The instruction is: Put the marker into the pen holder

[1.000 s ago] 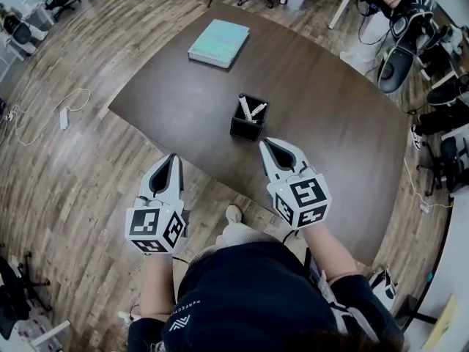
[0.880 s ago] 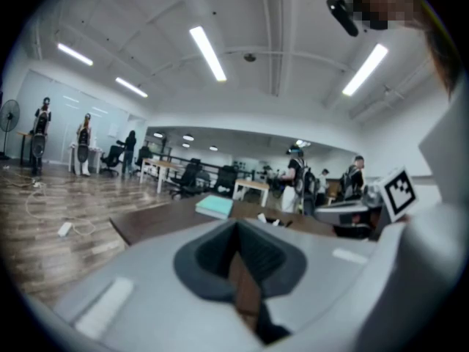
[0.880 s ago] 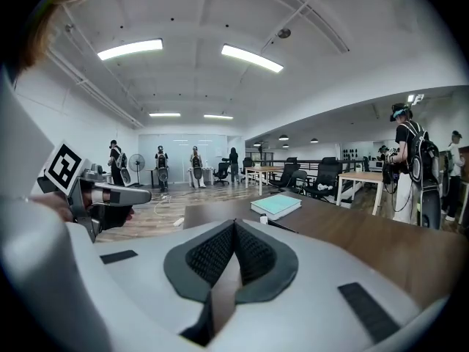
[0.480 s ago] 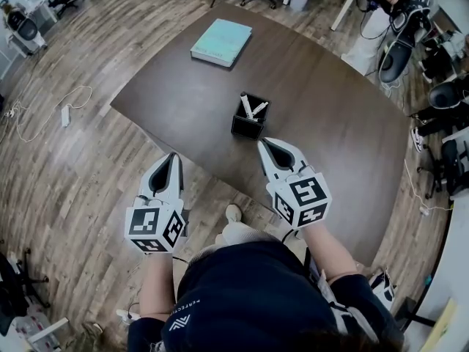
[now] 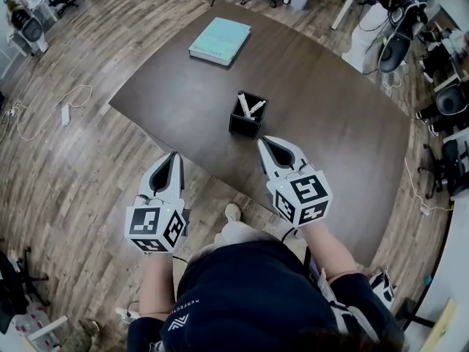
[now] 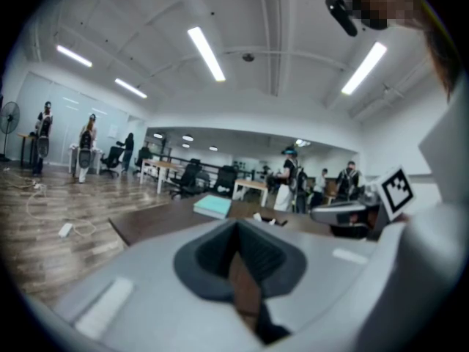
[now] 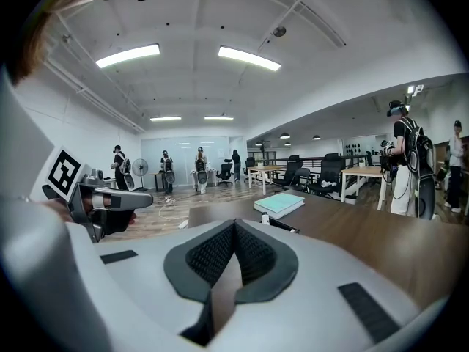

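Observation:
A black square pen holder (image 5: 248,116) stands near the middle of the dark brown table (image 5: 330,130). White markers (image 5: 249,108) lean inside it, their tips sticking out of the top. My right gripper (image 5: 264,144) is shut and empty, held near the table's front edge just short of the holder. My left gripper (image 5: 173,158) is also shut and empty, held off the table's left front edge over the floor. In the right gripper view the holder's rim and a marker (image 7: 277,225) peek over the jaws. The left gripper view shows the holder (image 6: 270,219) small beyond the jaws.
A teal book (image 5: 219,41) lies at the table's far end. Office chairs (image 5: 399,46) and a person stand beyond the far right corner. A white power strip and cable (image 5: 64,114) lie on the wooden floor at left. My shoe (image 5: 233,213) shows under the table edge.
Both grippers have stayed where they were, shut. The view has shifted slightly; nothing on the table has moved.

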Motion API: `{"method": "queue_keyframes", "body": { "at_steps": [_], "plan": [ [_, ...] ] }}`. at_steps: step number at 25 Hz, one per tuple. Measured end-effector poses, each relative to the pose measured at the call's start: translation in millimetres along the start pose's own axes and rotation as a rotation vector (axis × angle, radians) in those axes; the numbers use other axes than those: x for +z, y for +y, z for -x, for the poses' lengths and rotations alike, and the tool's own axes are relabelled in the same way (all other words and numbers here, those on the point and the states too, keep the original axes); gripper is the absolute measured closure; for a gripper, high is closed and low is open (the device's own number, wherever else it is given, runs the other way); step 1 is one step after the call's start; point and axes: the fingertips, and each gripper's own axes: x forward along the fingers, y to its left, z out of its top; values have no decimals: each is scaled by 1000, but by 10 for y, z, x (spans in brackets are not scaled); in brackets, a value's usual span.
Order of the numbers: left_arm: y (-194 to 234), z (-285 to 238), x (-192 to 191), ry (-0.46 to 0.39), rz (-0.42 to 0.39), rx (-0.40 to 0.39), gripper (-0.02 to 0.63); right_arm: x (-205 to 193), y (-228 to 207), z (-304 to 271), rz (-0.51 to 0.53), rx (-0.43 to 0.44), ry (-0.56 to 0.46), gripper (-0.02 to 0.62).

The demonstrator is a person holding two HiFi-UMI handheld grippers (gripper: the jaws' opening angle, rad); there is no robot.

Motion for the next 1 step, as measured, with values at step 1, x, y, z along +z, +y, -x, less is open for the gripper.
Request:
{"method": "queue_keyframes", "body": {
  "at_steps": [1],
  "plan": [
    [-9,2,1,1,-1,0,601,4,-7,3,-1,0,-1,595]
  ]
}}
